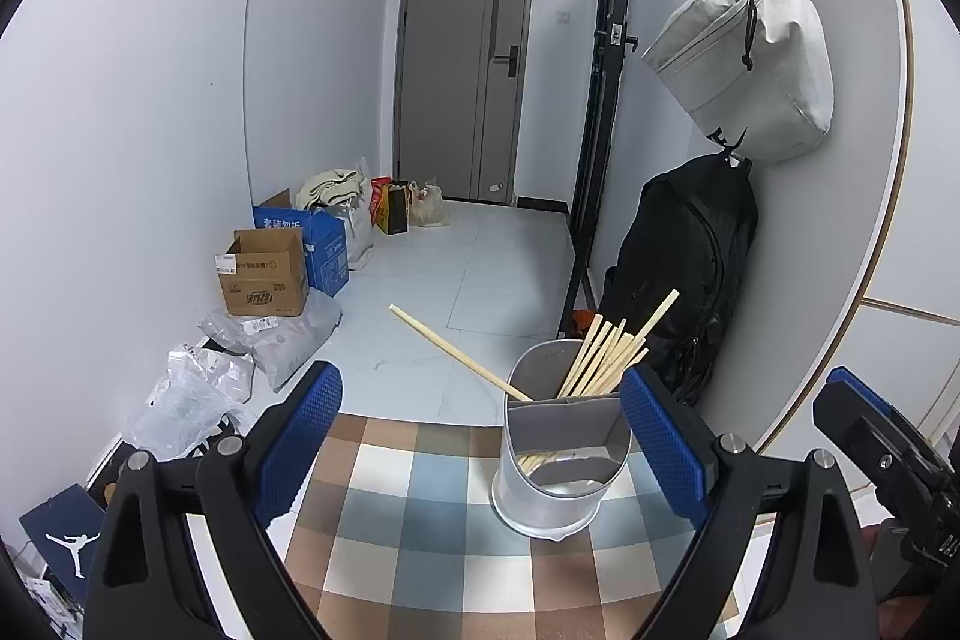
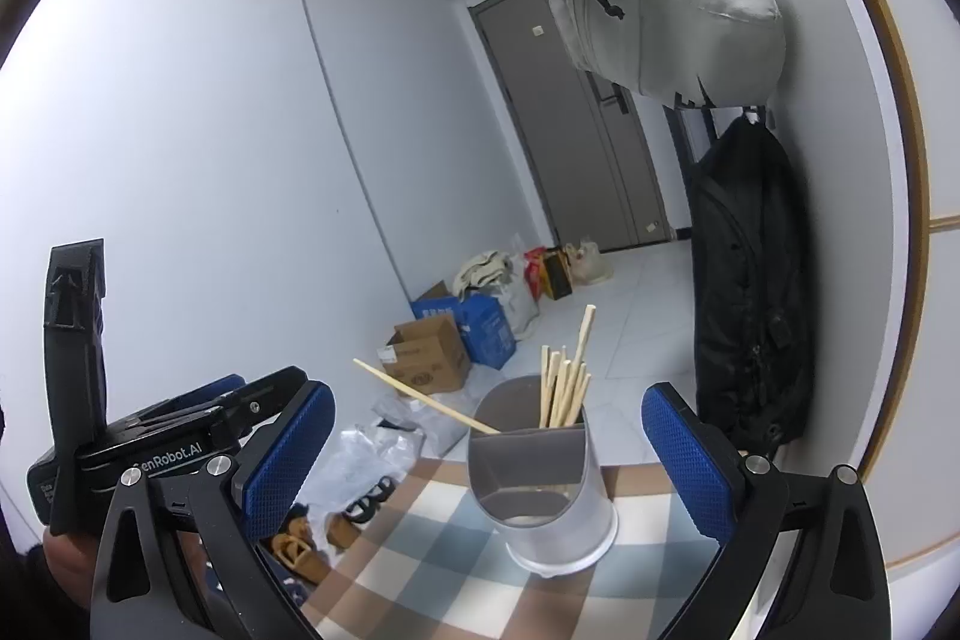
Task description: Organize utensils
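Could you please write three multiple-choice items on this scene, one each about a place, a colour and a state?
1. Where does the holder stand?
A. on the checked cloth
B. on the floor
C. in the cardboard box

2. What colour are the pads of the left gripper?
A. red
B. blue
C. green

3. How do the chopsticks sit in the holder?
A. all lying flat on the cloth
B. all in the front compartment
C. a bunch in the back compartment, with a single chopstick leaning out to the left

Answers: 1 A, its base rests on the cloth's checks; 2 B, both fingers carry blue textured pads; 3 C, the bunch rises behind the divider and one stick slants away.
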`<action>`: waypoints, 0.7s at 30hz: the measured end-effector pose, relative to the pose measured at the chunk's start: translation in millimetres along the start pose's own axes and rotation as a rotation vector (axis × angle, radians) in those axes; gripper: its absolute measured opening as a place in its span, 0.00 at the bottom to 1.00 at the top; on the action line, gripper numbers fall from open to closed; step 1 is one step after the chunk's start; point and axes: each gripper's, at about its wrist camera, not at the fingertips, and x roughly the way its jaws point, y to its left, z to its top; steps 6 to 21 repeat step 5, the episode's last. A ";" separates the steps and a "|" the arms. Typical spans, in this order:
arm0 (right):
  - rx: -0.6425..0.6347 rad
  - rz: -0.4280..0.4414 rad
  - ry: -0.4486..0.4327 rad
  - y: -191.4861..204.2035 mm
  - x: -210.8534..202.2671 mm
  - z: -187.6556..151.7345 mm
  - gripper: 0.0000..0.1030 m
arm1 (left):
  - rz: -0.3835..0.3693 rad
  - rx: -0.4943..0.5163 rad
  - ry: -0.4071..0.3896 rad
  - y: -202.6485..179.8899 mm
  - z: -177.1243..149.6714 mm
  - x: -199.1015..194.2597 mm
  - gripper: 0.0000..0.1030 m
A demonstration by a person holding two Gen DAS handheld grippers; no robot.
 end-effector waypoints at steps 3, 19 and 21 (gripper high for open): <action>-0.001 -0.001 0.004 -0.1 1.8 0.1 1.00 | -0.005 0.006 -0.009 -0.4 -1.2 0.7 0.89; -0.001 0.000 0.009 -1.5 4.3 -0.4 1.00 | -0.005 0.006 -0.012 0.7 -3.2 2.5 0.89; -0.001 0.000 0.009 -1.5 4.3 -0.4 1.00 | -0.005 0.006 -0.012 0.7 -3.2 2.5 0.89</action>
